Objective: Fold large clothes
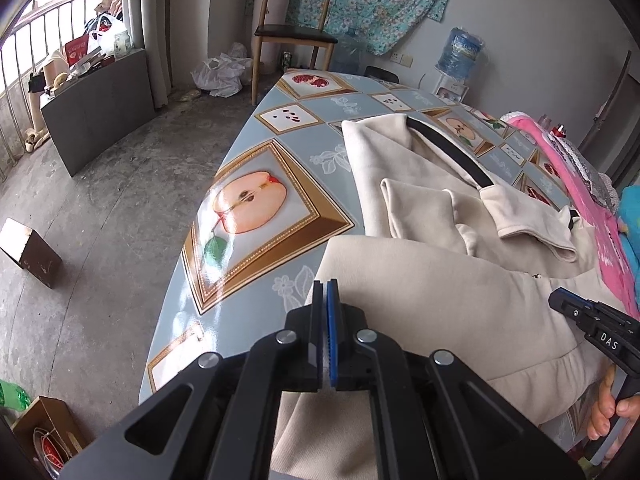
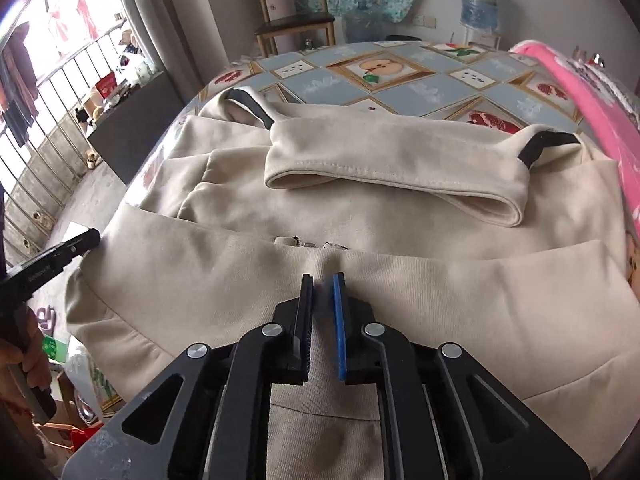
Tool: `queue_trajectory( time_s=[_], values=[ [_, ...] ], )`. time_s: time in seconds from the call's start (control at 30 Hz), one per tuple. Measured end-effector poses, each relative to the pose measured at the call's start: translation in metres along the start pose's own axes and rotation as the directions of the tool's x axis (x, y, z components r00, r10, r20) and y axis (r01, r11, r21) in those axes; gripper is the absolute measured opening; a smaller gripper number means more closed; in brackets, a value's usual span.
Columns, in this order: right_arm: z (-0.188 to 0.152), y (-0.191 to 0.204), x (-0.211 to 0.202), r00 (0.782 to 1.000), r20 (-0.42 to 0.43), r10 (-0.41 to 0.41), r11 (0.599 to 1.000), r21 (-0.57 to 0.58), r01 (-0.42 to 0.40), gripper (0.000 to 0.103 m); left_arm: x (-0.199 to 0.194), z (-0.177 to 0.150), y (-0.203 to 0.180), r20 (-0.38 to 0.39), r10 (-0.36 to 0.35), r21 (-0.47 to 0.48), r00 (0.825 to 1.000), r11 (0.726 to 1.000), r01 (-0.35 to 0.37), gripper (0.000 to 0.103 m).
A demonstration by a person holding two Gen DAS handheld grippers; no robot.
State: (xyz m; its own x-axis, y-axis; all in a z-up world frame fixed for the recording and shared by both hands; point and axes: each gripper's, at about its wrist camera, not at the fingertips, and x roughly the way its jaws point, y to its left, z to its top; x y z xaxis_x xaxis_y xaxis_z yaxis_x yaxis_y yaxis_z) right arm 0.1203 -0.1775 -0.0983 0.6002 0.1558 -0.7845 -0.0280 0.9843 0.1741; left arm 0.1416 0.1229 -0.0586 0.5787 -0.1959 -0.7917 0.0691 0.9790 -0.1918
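**Cream garment half-folded on fruit-print table**

Landmark: the table (image 1: 256,148), covered in a blue-grey cloth printed with framed apples and pomegranates.

- Cream garment (image 2: 360,280), large, black-trimmed, lies spread across the table's near half. Its lower part is folded up toward the middle; a sleeve cuff (image 2: 392,176) lies doubled across the chest. Small metal zipper parts show at the fold line. The near hem hangs off the table's front edge.
- Pink cloth (image 2: 600,116) runs along the table's right side, touching the garment's right edge. Crowds that side.
- Grey low cabinet (image 1: 100,104) stands on the floor left of the table, below a barred window, cluttered on top.
- Wooden chair (image 1: 296,32) with dark seat stands beyond the table's far end; floral fabric hangs on the wall behind it.
- Water jug (image 1: 460,54) on a dispenser, beyond the table's far right corner. Label unreadable.
- White plastic bags (image 1: 222,72) on the floor beside the chair.
- Brown box (image 1: 30,250) on the floor, well left of the table.
- Left gripper (image 1: 325,286): jaws pressed together at the garment's left corner on the table's near edge; whether cloth is caught between them cannot be told.
- Right gripper (image 2: 323,280): jaws narrowly spread above the garment's folded middle, nothing between them. "DAS" reads on its side in the left view.
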Motion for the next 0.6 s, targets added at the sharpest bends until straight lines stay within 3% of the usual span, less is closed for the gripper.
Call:
queue_trajectory(
  time_s=[0.03,0.07,0.17,0.33,0.47,0.6],
  values=[
    [-0.001,-0.008,-0.009,1.0,0.016,0.008,1.0,0.023,-0.008,0.043,-0.001,0.0,0.002,-0.005,-0.01,-0.005,1.0,1.0,0.01,0.003],
    [-0.003,-0.016,-0.019,0.999,0.04,0.02,0.999,0.042,-0.022,0.055,-0.003,0.0,0.004,-0.008,-0.023,-0.012,1.0,1.0,0.023,0.003],
    [-0.007,-0.045,-0.047,0.997,0.075,0.021,0.995,0.098,-0.028,0.059,-0.006,0.002,0.01,-0.018,-0.066,-0.038,0.998,0.997,0.066,0.014],
    [-0.021,-0.108,-0.091,0.991,0.127,-0.038,0.976,0.219,0.01,0.078,-0.003,0.011,0.014,-0.035,-0.137,-0.089,0.99,0.987,0.133,0.037],
    [-0.031,-0.151,-0.111,0.985,0.152,-0.079,0.957,0.29,0.032,0.083,0.014,0.02,0.006,-0.086,-0.163,-0.085,0.983,0.984,0.156,0.04],
    [-0.031,-0.182,-0.109,0.988,0.153,-0.009,0.948,0.316,-0.04,0.083,0.029,0.027,0.001,-0.113,-0.127,-0.07,0.985,0.99,0.12,0.04]
  ],
)
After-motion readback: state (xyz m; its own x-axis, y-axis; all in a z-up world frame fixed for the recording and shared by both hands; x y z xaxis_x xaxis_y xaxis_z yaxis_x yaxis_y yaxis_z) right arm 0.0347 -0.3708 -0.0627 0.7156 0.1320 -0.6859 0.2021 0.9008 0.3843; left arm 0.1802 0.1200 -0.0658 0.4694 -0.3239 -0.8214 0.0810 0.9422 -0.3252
